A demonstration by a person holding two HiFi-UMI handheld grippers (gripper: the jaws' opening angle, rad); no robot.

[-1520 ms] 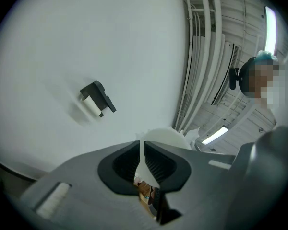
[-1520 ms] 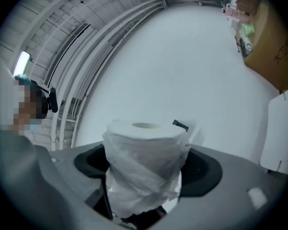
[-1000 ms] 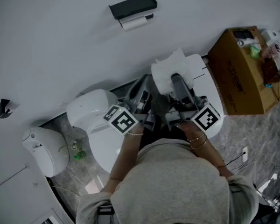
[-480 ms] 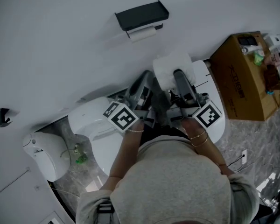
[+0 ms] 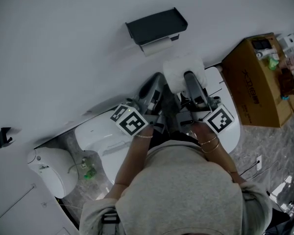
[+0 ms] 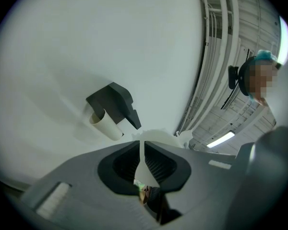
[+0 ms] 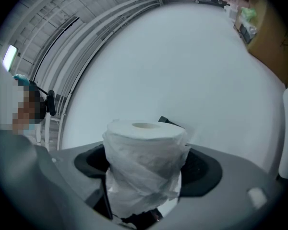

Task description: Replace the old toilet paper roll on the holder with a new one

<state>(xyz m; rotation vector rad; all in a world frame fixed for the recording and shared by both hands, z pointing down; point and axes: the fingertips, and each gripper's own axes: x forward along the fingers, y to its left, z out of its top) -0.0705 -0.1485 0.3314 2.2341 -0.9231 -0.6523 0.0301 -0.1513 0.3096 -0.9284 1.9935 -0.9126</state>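
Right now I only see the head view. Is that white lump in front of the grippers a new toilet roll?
Observer: Yes. The right gripper view shows the right gripper with its jaws shut on a full plastic-wrapped roll, standing upright.
Operator: And the left one?
Observer: The left gripper has its jaws pinched on a thin white flap, likely the wrapping's edge.
Operator: Is the old one used up?
Observer: The left gripper view shows what looks like a bare tube under the dark holder.

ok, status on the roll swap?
Right hand-held gripper shut on wrapped new roll. Left hand-held gripper shut, pinching its wrapper. Old core on holder. Nothing in between.
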